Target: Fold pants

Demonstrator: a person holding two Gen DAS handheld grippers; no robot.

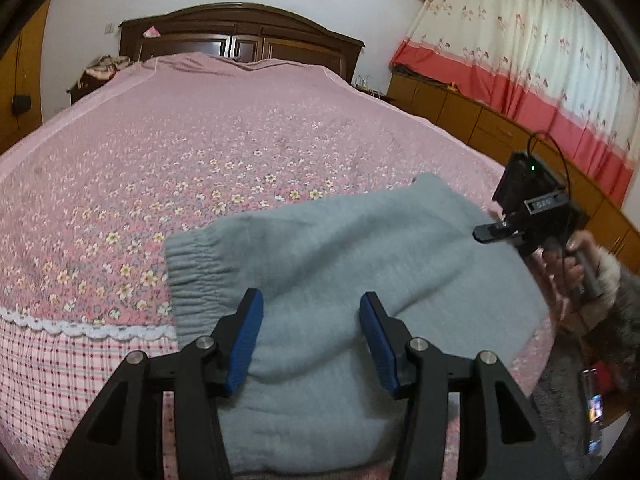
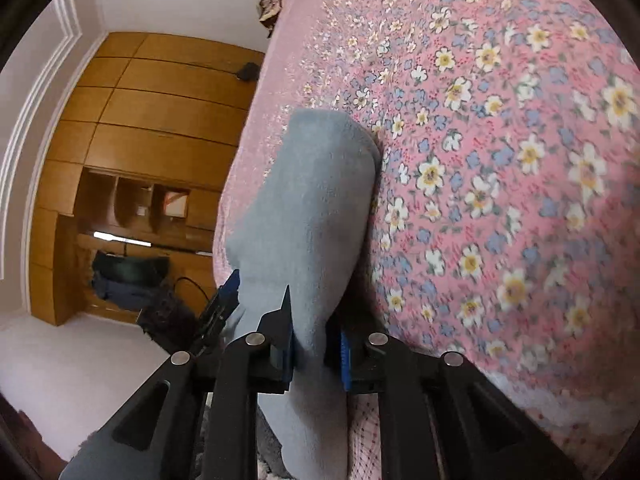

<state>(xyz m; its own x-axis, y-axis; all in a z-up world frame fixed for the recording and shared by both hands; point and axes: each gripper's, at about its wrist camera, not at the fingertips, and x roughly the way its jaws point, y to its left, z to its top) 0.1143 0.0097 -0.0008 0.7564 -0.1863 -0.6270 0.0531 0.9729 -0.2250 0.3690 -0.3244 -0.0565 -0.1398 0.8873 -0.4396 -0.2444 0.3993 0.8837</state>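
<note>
Grey-blue fleece pants [image 1: 340,248] lie in a folded bundle at the near edge of the pink flowered bed [image 1: 200,140], waistband at the left. My left gripper [image 1: 312,320] sits on the near part. Fabric bulges up and fills the gap between its blue pads, which press on it from both sides. My right gripper [image 2: 316,344] is shut on a ridge of the pants [image 2: 320,200] close to its pads. In the left wrist view the right gripper [image 1: 486,235] is at the bundle's right edge, held by a hand [image 1: 568,268]. The left gripper [image 2: 224,304] shows at the fabric's left side.
The bedspread [image 2: 500,160] stretches far behind the pants to a dark headboard [image 1: 240,32]. Low wooden cabinets [image 1: 460,108] and a flowered curtain [image 1: 540,60] run along the right. A wooden wardrobe [image 2: 140,120] stands past the bed's edge. A phone [image 1: 594,404] lies on the floor at the right.
</note>
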